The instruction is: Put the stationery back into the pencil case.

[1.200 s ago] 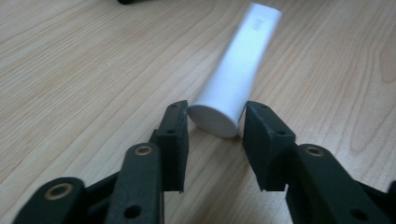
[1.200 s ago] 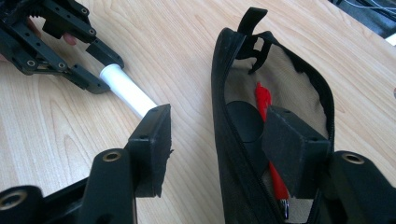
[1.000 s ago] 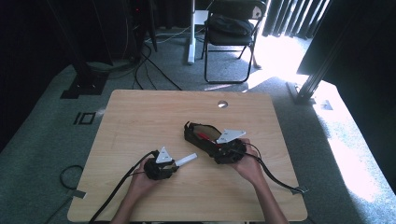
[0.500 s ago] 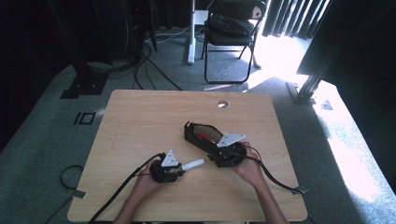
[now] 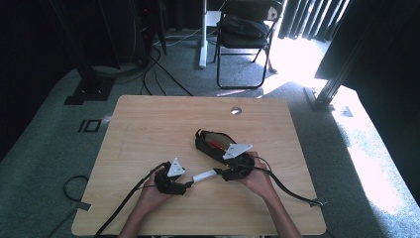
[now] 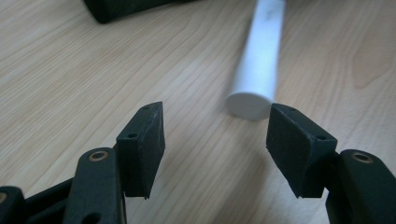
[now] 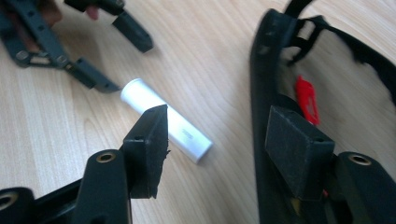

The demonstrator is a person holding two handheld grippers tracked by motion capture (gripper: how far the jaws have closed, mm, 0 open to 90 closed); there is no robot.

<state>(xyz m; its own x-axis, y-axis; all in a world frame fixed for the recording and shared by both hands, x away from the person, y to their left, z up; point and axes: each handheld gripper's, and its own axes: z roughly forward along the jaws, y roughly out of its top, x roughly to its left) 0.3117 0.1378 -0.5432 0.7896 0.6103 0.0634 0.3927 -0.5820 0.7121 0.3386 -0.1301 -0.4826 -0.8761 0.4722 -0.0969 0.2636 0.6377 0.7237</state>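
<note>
1. White plastic tube [image 5: 204,175], smooth, plain, flat-ended, lies on its side on the wooden table [image 5: 148,124]. It sits between the two grippers, just beside the open black case [image 5: 214,145].
2. Tube appearance: matte white cylinder, longer than it is thick. Small grey mark on its side in the right gripper view [image 7: 164,126]. No cap or seam can be made out.
3. Left gripper [image 6: 212,140]: jaws have just been opening. They now stand apart with the tube's near end just ahead of the tips, close to the right-hand pad. Nothing is between the pads and nothing is held.
4. Right gripper [image 7: 219,140]: jaws have opened a little further and hold nothing. The tube lies beyond its left pad; the case wall lies under its right pad. Contact with the case cannot be told.
5. Case: a red item [image 7: 307,99] lies inside. In the high view the case stands behind the right gripper [image 5: 233,171].
6. Risk, roll: the tube is round and free on a bare flat top. A nudge from either pad would likely send it rolling off line.
7. Risk, off-centre grip: the tube end sits toward one pad of the left gripper. Closing from here might pinch the rim and squirt the tube forward.
8. Risk, clash: the grippers face each other closely across the tube. Both reaching at once could knock jaws, or the right one could push the case.
</note>
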